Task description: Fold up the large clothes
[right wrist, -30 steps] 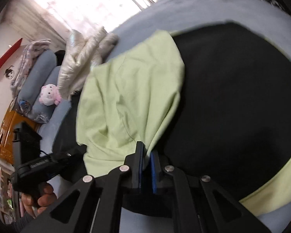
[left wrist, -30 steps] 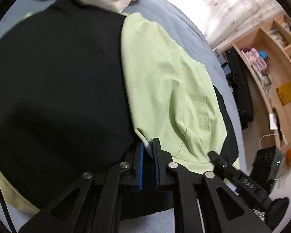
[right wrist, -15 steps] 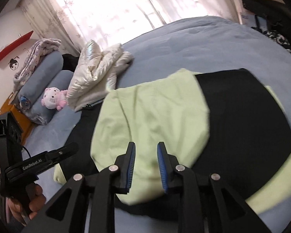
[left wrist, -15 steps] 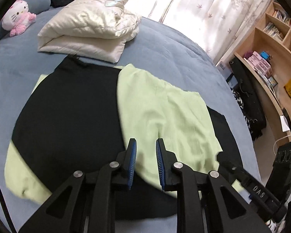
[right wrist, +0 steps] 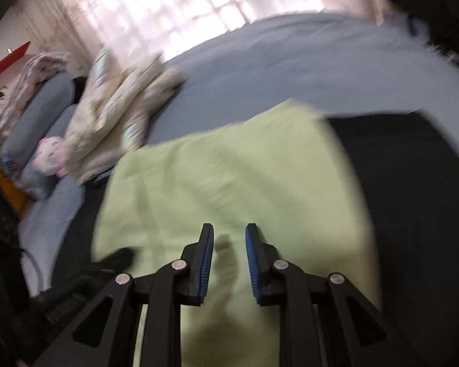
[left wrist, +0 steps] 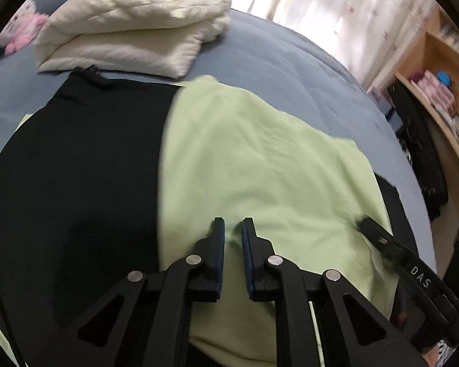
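Note:
A large black garment with a light green lining lies flat on the blue bed. Its green part is folded over the black body. The same green part and the black body show in the right wrist view. My left gripper is open and empty just above the green fabric. My right gripper is open and empty above the green fabric too. The right gripper's body also shows in the left wrist view.
A folded cream puffer jacket lies on the bed behind the garment, with a pink plush toy beside it. Wooden shelves and a black bag stand to the right. Pillows lie at the bed's head.
Both grippers let go of the green fabric and opened, then lifted away; in the last half second they came in closer over the green fold. The green part now lies flat on the black body.

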`<state>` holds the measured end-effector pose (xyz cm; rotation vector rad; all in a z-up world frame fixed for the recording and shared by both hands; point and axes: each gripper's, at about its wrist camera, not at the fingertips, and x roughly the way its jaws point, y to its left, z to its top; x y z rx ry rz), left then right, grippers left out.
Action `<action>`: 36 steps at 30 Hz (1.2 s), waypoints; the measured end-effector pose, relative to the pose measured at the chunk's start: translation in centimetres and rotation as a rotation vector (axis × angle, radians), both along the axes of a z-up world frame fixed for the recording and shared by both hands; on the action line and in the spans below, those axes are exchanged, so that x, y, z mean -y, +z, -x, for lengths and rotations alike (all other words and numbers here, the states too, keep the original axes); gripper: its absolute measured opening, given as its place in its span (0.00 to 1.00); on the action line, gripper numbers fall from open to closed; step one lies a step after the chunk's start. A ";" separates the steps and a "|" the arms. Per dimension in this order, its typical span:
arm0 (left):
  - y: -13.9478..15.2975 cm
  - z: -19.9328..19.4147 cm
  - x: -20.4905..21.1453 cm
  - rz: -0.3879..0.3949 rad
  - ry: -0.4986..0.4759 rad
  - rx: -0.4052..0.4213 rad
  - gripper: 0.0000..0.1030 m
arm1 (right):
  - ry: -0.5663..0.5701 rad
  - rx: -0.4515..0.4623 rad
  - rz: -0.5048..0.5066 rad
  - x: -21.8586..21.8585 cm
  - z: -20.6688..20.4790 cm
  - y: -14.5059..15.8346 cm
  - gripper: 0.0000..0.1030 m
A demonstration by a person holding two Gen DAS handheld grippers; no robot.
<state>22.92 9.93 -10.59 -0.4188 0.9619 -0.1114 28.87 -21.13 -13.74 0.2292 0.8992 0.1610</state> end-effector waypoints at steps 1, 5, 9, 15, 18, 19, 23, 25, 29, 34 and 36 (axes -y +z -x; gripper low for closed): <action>-0.2 0.1 -0.5 0.015 0.000 -0.001 0.05 | -0.019 -0.001 0.003 1.2 0.1 -0.3 0.19; -0.8 0.9 -1.4 0.028 -0.020 0.023 0.03 | -0.022 -0.015 -0.093 3.4 0.9 -1.0 0.18; 0.2 1.2 -0.9 0.016 -0.015 0.003 0.04 | -0.032 -0.028 -0.089 2.6 1.5 -0.1 0.22; 2.9 3.2 -0.3 0.029 -0.030 0.017 0.10 | 0.009 -0.003 -0.128 1.1 3.8 2.4 0.25; 3.5 5.0 0.7 0.039 -0.069 0.016 0.14 | 0.040 0.001 -0.117 -0.1 5.2 3.0 0.39; 3.4 5.6 1.1 0.038 -0.083 0.008 0.14 | 0.055 -0.004 -0.112 -0.5 5.8 2.9 0.40; 2.0 7.8 2.8 -0.014 -0.121 -0.018 0.14 | 0.104 -0.046 -0.067 -2.0 7.5 1.3 0.40; 1.7 8.7 3.2 -0.039 -0.125 -0.011 0.14 | 0.115 -0.058 -0.052 -2.3 8.5 0.4 0.41; 1.6 9.2 2.7 -0.019 -0.117 -0.016 0.14 | 0.115 -0.038 -0.037 -2.1 10.4 0.4 0.40; 2.2 10.1 2.0 0.006 -0.092 -0.031 0.17 | 0.094 -0.051 -0.042 -1.9 11.2 1.0 0.40; 2.8 10.9 1.8 0.008 -0.092 -0.026 0.17 | 0.086 -0.051 -0.054 -1.9 11.5 1.5 0.40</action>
